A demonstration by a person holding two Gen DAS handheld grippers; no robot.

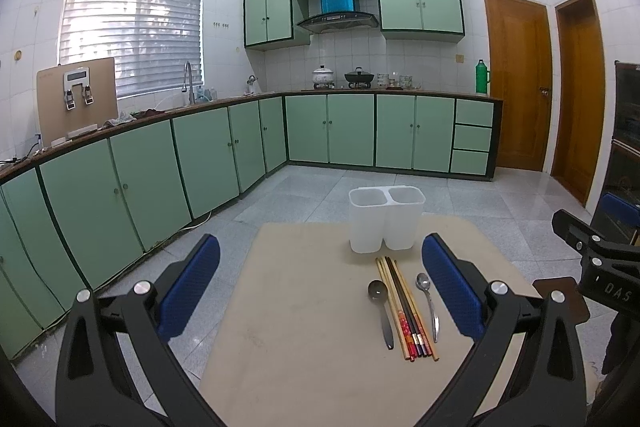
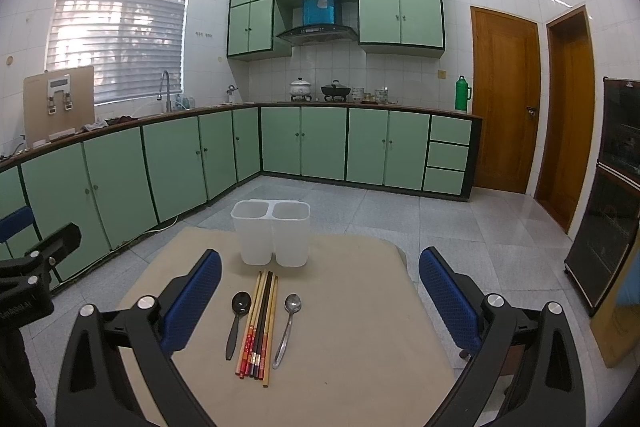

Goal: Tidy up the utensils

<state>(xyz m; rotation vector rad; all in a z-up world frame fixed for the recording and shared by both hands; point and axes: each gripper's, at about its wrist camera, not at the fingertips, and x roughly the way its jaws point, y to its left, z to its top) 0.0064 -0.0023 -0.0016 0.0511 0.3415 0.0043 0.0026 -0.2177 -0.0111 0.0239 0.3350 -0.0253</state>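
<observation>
Overhead, both claws, left [image 1: 320, 267] and right [image 2: 320, 279], gape released above chopsticks [image 2: 258, 327].

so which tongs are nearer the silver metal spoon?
Left, by a little. The silver metal spoon lies just inside the left tongs' right-hand finger. In the right tongs' view it sits left of centre, well clear of both fingers. Both tongs open, hovering.

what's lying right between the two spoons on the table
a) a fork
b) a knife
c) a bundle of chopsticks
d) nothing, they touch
c: the chopsticks lie in a bundle on the table, with the dark spoon on one side and the silver spoon on the other, all in front of the white two-part holder.
</observation>
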